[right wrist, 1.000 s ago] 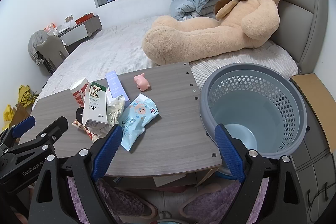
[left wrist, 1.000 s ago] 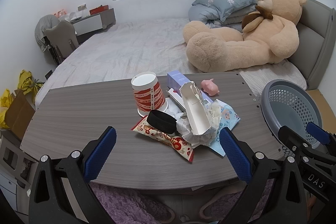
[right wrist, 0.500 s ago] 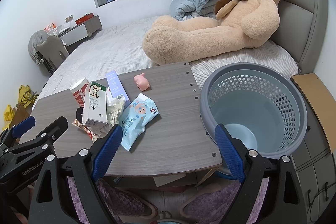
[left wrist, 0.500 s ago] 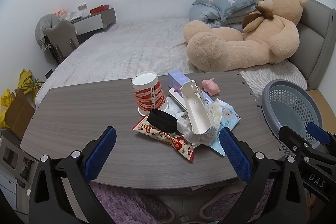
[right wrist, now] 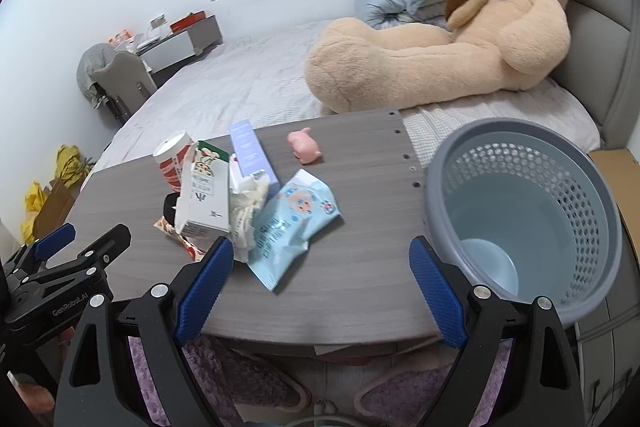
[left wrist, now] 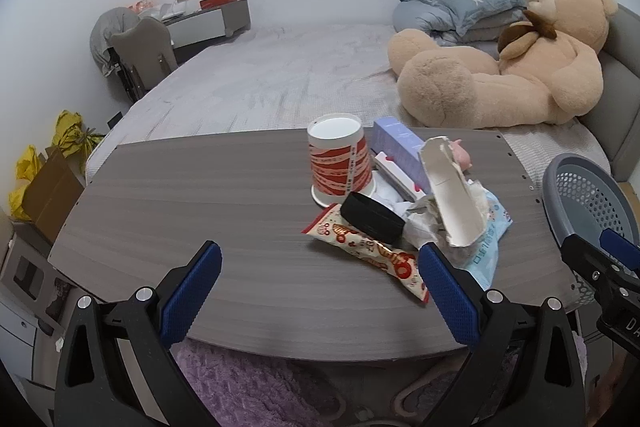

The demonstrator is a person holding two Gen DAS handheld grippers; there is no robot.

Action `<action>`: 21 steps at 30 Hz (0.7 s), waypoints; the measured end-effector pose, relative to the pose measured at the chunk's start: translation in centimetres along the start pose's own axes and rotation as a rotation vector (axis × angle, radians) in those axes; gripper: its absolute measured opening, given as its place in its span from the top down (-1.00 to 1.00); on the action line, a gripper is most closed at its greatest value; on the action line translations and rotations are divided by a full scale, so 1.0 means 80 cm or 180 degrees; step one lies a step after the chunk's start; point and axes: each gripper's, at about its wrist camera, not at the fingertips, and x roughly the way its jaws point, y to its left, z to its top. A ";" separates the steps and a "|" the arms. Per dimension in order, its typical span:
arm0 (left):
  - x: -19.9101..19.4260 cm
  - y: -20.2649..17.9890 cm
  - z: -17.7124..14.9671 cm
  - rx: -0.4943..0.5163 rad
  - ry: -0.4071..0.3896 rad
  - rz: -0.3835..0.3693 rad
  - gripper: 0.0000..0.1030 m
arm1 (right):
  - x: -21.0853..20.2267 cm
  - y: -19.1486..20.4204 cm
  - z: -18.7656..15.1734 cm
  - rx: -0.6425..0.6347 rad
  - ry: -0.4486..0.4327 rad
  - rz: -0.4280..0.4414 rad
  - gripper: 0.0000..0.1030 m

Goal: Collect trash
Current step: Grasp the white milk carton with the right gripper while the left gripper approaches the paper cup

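Observation:
A heap of trash lies on the grey wooden table (left wrist: 180, 203): an upturned red-and-white paper cup (left wrist: 339, 159), a black lid (left wrist: 372, 218), a red snack wrapper (left wrist: 372, 253), an open white carton (left wrist: 452, 199), crumpled tissue (right wrist: 246, 203), a light blue wipes pack (right wrist: 292, 223), a lilac box (right wrist: 250, 151). A grey laundry-style basket (right wrist: 524, 215) stands off the table's right end. My left gripper (left wrist: 320, 295) is open and empty at the near table edge, just short of the heap. My right gripper (right wrist: 320, 287) is open and empty near the wipes pack.
A small pink pig toy (right wrist: 306, 147) sits behind the heap. A bed with a large teddy bear (left wrist: 516, 59) lies beyond the table. Yellow bags and a cardboard box (left wrist: 44, 187) are at the left. Slippers on a purple rug (right wrist: 248, 379) lie under the table.
Both grippers have moved a little forward and down toward the table; the heap looks nearer. Nothing on the table has moved.

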 end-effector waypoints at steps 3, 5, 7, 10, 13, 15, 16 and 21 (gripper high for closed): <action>0.009 0.017 0.002 -0.0074 0.0024 0.0068 -0.88 | 0.011 0.015 0.009 -0.0088 0.0006 0.0126 -0.66; 0.016 0.028 0.003 -0.0136 0.0042 0.0084 -0.88 | 0.020 0.026 0.015 -0.0135 0.0047 0.0207 -0.66; 0.019 0.036 0.003 -0.0176 0.0047 0.0086 -0.88 | 0.031 0.037 0.021 -0.0176 0.0093 0.0258 -0.66; 0.025 0.044 0.003 -0.0182 0.0031 0.0170 -0.88 | 0.048 0.053 0.028 -0.0237 0.0161 0.0289 -0.66; 0.032 0.054 0.003 -0.0195 0.0025 0.0275 -0.88 | 0.064 0.068 0.032 -0.0314 0.0235 0.0307 -0.66; 0.037 0.063 0.002 -0.0252 0.0040 0.0287 -0.88 | 0.074 0.079 0.035 -0.0379 0.0274 0.0285 -0.66; 0.040 0.068 0.002 -0.0286 0.0055 0.0286 -0.88 | 0.080 0.085 0.037 -0.0407 0.0293 0.0269 -0.66; 0.053 0.086 -0.002 -0.0390 0.0128 0.0275 -0.88 | 0.100 0.105 0.041 -0.0501 0.0318 0.0155 -0.65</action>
